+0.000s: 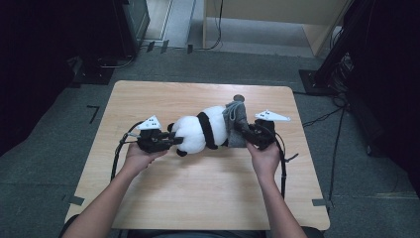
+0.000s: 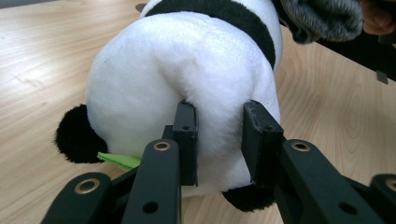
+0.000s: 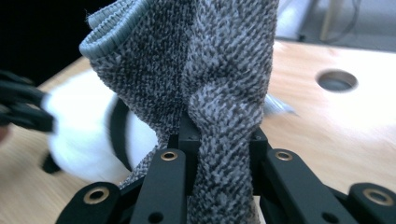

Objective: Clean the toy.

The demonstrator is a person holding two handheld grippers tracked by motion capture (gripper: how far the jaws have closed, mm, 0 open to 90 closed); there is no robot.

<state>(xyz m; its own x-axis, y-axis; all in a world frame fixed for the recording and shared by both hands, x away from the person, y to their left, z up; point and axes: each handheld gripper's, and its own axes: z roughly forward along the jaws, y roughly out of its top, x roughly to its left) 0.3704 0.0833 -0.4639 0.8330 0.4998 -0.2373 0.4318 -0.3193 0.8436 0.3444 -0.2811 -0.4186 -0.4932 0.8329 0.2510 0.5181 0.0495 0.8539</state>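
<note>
Landmark: the plush panda (image 1: 200, 131) lies on its side near the middle of the wooden table (image 1: 198, 193), long axis running across it.
Panda, close up: in the left gripper view the white rump (image 2: 187, 70) fills the frame, a black foot (image 2: 77, 135) low at one side, a black band (image 2: 224, 11) across the body farther up, and a green tag (image 2: 119, 160) poking out beneath.
Left gripper: the left gripper (image 1: 174, 141) is right at the panda's rear end, held by the person's left hand (image 1: 141, 157).
Left jaws: partly closed, and they pinch a fold of white plush between the pads (image 2: 187, 135), a firm hold on the panda's rump.
Grey sock: the knitted grey sock (image 1: 236, 121) sits over the panda's far end, opposite the rump, bunched and standing up a little.
Sock, close up: in the right gripper view the sock (image 3: 219, 70) rises straight out of the jaws, its ribbed cuff (image 3: 105, 35) curling open at the top, the panda a white blur behind it.
Right gripper: the right gripper (image 1: 243, 130) is on the sock side of the panda, held by the right hand (image 1: 265, 157).
Right jaws: nearly closed, clamped on a thick pleat of the sock's fabric.
Table hole: a round hole (image 1: 238, 97) lies just beyond the sock end of the panda.
</note>
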